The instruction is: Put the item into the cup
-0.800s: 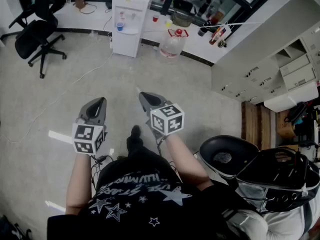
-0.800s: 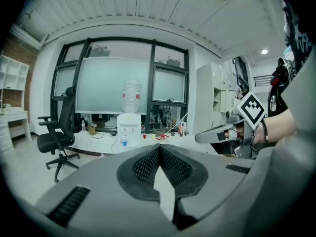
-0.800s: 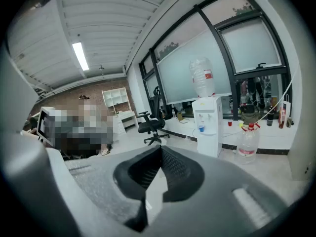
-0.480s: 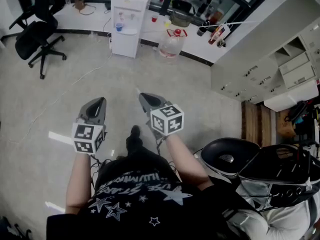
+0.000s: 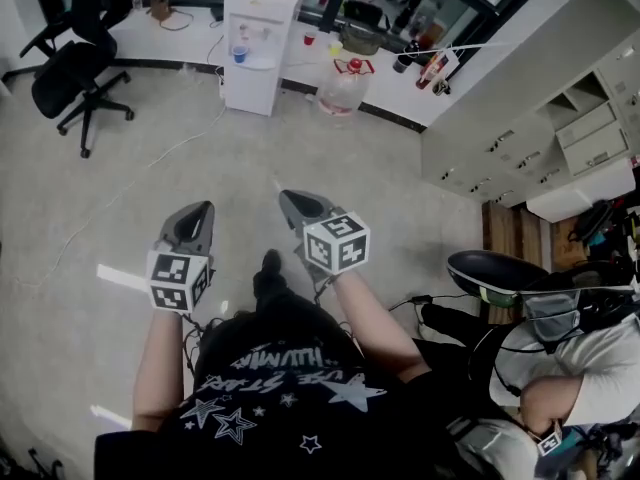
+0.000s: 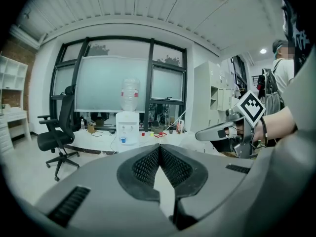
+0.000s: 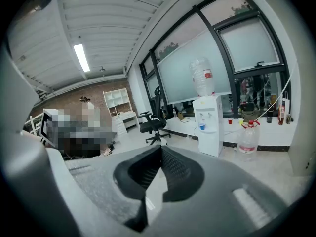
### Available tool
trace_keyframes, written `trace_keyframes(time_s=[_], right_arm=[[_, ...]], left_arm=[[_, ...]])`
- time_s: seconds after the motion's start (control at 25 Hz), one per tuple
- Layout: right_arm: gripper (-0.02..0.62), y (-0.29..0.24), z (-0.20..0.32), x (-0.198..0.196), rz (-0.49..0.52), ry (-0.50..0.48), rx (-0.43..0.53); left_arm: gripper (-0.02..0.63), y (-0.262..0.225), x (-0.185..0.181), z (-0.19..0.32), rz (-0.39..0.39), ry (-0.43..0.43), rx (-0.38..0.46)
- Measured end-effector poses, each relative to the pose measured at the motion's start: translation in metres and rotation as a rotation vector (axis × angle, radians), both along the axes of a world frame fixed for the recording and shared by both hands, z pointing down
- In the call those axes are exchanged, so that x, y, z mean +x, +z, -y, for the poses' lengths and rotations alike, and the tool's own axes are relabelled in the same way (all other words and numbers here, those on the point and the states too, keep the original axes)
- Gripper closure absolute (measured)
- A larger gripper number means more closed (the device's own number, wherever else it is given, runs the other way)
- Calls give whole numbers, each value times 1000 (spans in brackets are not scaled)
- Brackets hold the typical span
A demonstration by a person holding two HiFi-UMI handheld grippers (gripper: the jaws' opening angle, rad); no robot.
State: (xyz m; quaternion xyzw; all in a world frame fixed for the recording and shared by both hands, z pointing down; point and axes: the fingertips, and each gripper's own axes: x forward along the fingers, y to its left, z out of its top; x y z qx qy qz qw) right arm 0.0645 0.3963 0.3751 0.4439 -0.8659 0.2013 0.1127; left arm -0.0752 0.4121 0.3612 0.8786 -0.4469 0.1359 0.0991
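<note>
bystander (image 5: pixel 585 366) shifted right | left gripper (image 5: pixel 205 208); right gripper (image 5: pixel 286 197): fingers closed, empty

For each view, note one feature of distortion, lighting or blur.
Head view: fisheye bends the cabinets; even light. Left gripper view: dark round vignette; left gripper looms large. Right gripper view: ceiling light glares; right gripper slightly soft.

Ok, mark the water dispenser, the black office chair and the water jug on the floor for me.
water dispenser (image 5: pixel 256 68), head view, on its white body.
black office chair (image 5: pixel 63 80), head view, on its seat.
water jug (image 5: pixel 343 93), head view, on its clear body.
</note>
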Motion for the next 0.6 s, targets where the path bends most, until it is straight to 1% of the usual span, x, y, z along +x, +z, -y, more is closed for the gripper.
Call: trace_keyframes(time_s=[0.16,0.32,0.48,0.6], right_arm=[[595,6,-1,2,10,16,-18],[595,23,15,5,23,37,-54],[595,33,53,9,42,47,-77],[595,41,94,10,46,39,-91]], left_arm=[[600,11,-6,2,-6,-5,-25],[600,25,-11,15,-5,-16,-54],[600,33,-13,45,2,-41,-73],[600,40,-15,80,8,-55,-89]])
